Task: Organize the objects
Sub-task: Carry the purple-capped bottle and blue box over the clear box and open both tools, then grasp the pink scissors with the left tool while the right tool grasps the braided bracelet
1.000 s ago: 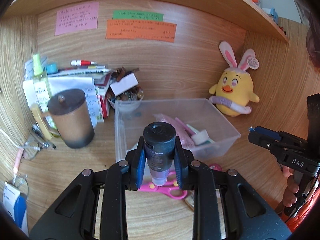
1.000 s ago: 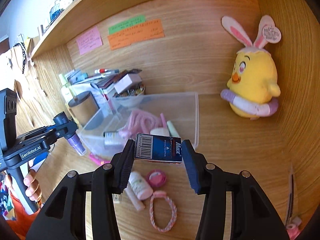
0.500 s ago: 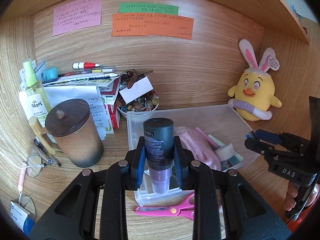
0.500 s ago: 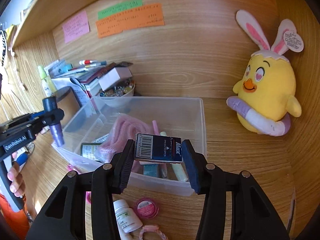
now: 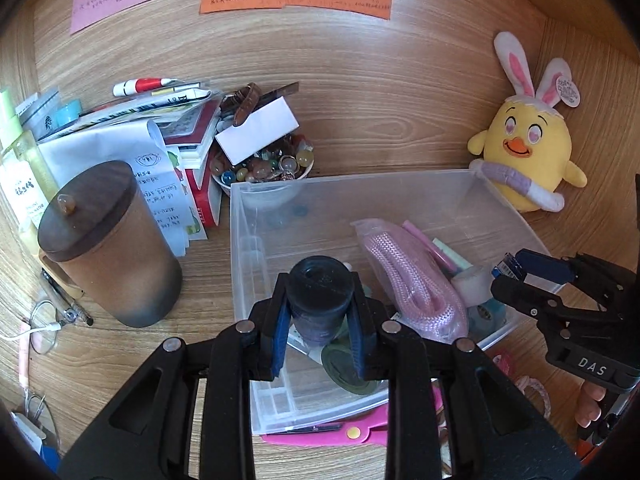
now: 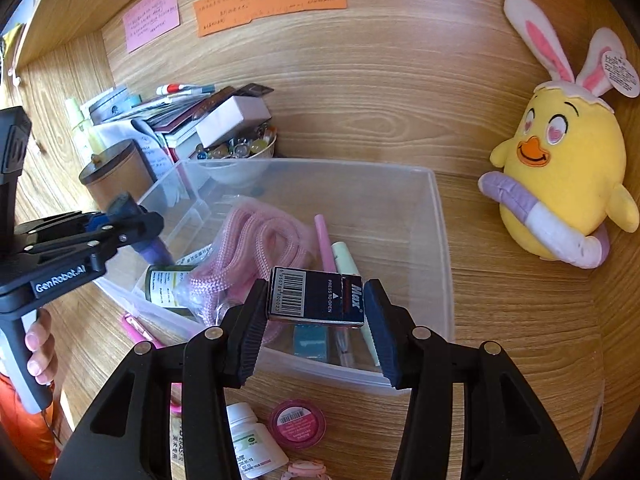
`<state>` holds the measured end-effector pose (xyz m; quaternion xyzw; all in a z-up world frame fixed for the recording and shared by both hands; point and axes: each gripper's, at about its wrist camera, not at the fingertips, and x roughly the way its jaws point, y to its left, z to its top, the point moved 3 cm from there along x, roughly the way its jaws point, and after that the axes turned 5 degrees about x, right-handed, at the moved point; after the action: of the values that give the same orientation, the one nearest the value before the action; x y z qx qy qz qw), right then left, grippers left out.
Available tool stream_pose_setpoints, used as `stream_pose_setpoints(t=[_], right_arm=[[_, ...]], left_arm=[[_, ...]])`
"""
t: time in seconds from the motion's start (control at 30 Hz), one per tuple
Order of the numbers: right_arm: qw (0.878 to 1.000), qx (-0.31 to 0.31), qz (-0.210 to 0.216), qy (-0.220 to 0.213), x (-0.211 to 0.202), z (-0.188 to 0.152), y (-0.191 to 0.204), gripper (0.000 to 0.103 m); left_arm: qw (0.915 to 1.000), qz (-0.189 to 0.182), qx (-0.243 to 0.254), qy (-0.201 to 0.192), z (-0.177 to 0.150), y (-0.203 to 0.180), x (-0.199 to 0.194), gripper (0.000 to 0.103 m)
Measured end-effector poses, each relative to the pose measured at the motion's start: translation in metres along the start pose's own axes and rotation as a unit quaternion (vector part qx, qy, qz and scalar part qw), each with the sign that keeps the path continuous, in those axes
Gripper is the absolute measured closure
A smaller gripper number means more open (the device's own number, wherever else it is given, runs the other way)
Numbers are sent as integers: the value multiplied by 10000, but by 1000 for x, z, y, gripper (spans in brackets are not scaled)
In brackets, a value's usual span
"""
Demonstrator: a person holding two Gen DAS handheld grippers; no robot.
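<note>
My left gripper (image 5: 320,332) is shut on a black-capped bottle (image 5: 321,296) with a purple lower part, held over the front of the clear plastic bin (image 5: 360,184). It also shows in the right wrist view (image 6: 132,216) over the bin's left wall. My right gripper (image 6: 316,308) is shut on a dark blue Max staple box (image 6: 316,298), held above the bin's near wall (image 6: 352,368). In the left wrist view the right gripper (image 5: 516,276) hangs over the bin's right side. The bin holds a pink rope bundle (image 5: 408,276), a green jar (image 6: 168,284) and pens.
A brown lidded mug (image 5: 108,248), a paper stack and a bowl of marbles (image 5: 264,168) stand left of the bin. A yellow chick plush (image 6: 560,176) sits at the right. Pink scissors (image 5: 340,434), a white pill bottle (image 6: 252,440) and a pink tin (image 6: 298,424) lie in front.
Both grippers have moved forward and down over the bin with their objects still held. The bottle now hangs inside the bin's front; the staple box is over its near wall.
</note>
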<state>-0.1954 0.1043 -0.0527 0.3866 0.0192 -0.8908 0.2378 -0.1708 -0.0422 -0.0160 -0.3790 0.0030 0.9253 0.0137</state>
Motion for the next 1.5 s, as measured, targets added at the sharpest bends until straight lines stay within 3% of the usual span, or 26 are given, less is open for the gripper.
stream_pose_setpoints(t=[0.07, 0.17, 0.33, 0.53, 0.77, 1.0, 1.2, 1.5], right_arm=[[10000, -10, 7, 14, -1, 0, 0, 56], [10000, 8, 47, -52, -6, 0, -1, 50], [9998, -6, 120, -171, -21, -1, 0, 49], [9993, -67, 103, -353, -42, -12, -2, 36], [9995, 23, 100, -285, -59, -41, -15, 36], [9999, 69, -53, 55, -57, -78, -29, 36], [9991, 135, -145, 363, -47, -101, -36, 36], [9978, 27, -251, 618, -42, -113, -40, 36]], left_arm=[[10000, -7, 21, 18, 0, -1, -1, 77], [10000, -43, 36, -2, -1, -3, -6, 69], [9998, 96, 73, -149, -5, -9, -21, 35], [9996, 169, 121, -208, -21, -18, -40, 15], [9992, 272, 170, 223, -57, -28, -33, 13], [9970, 273, 143, 714, -81, -36, -5, 13], [9947, 435, 348, 860, -95, -41, 2, 17], [9929, 672, -2, 981, -123, 0, -28, 19]])
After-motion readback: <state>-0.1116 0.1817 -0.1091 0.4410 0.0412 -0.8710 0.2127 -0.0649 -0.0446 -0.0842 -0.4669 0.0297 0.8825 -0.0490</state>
